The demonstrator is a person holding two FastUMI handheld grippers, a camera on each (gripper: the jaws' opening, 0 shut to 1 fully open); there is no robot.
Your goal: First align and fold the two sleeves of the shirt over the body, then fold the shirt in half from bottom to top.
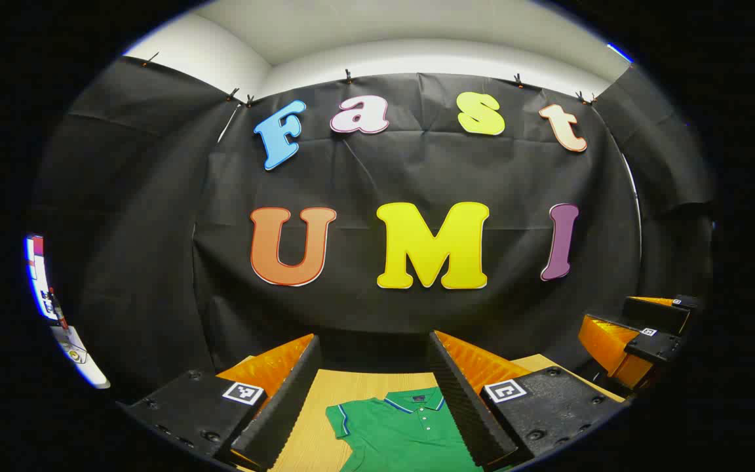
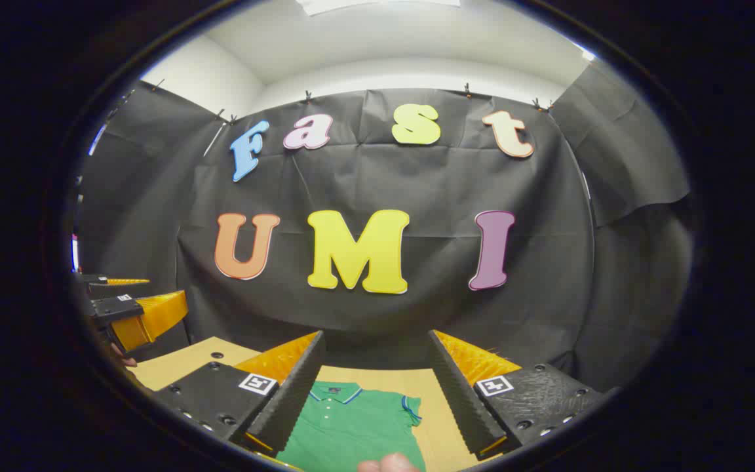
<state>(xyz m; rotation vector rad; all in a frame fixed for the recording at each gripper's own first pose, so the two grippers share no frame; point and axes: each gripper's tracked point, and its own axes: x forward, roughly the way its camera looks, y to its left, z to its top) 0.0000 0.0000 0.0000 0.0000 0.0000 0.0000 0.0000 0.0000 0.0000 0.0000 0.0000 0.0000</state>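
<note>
A green polo shirt (image 1: 404,429) with a blue-trimmed collar lies flat on the wooden table (image 1: 315,432), collar toward the far wall. In the left gripper view my left gripper (image 1: 374,380) is open above it, the collar and one short sleeve showing between its fingers. The right gripper (image 1: 639,334) shows farther off at the right edge. In the right gripper view the green polo shirt (image 2: 351,426) lies below my open right gripper (image 2: 374,373), collar and the other sleeve visible. The left gripper (image 2: 128,308) appears at the left edge of that view.
The table (image 2: 174,367) reaches back to the black cloth wall (image 2: 384,314). A fingertip (image 2: 387,464) pokes in at the bottom edge of the right gripper view, over the shirt. White wall and ceiling rise above the cloth.
</note>
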